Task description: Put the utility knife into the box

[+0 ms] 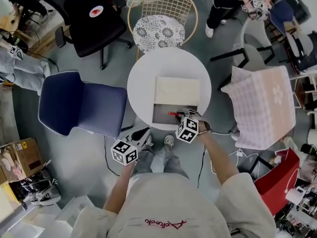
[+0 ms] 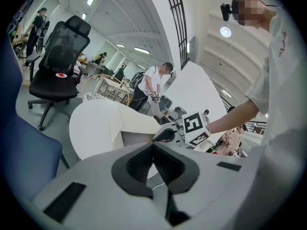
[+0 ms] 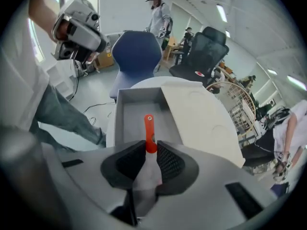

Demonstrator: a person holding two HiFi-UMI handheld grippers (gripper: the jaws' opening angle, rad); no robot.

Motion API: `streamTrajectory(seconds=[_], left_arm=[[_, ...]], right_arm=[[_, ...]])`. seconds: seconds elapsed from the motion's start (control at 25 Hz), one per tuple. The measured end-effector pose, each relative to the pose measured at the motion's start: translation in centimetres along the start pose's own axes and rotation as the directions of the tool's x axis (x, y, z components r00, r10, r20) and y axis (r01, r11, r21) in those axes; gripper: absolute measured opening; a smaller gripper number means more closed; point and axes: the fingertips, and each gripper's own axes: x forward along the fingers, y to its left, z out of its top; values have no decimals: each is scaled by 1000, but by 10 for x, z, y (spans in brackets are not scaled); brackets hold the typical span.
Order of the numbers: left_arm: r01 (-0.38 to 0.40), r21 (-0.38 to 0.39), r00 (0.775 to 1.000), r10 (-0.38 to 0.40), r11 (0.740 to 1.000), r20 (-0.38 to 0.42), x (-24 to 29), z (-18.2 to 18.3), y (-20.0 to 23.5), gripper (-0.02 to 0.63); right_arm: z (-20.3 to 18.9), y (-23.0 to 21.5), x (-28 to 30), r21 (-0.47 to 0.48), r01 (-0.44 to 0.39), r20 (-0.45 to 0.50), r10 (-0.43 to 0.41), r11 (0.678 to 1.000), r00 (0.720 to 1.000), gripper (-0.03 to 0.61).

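- Left gripper: ribbed black pads pressed together with nothing between them, held low just off the table's near edge.
- Right gripper: ribbed pads pinch the utility knife by its pale grey body, and the slim orange end pokes forward.
- The knife's tip is over the open part of the box, a shallow grey rectangle with smooth walls.
- A flat cream lid covers the box's far half.
- The box sits on a round, smooth white table.
- Beyond it is a wire chair with a round patterned cushion.

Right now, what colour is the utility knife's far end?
Orange-red on the utility knife; right gripper view shows it best.
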Motion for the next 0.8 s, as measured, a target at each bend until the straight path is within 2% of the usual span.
streamTrajectory(seconds=[0.12,0.36,0.8], left_arm=[[-3,-5,1000,3,1000,-1,0,-1,2,11],[-9,-15,1000,9,1000,-3,-2,-2,4,11],[-21,-29,1000,21,999,1,-7,2,14,11]], right_arm=[[-1,-1,8,-36,-26,-27,25,999,999,81],[-8,4,24,49,-89,-63,92,995,994,81],[-13,5,47,111,-124,-89,134,986,987,81]])
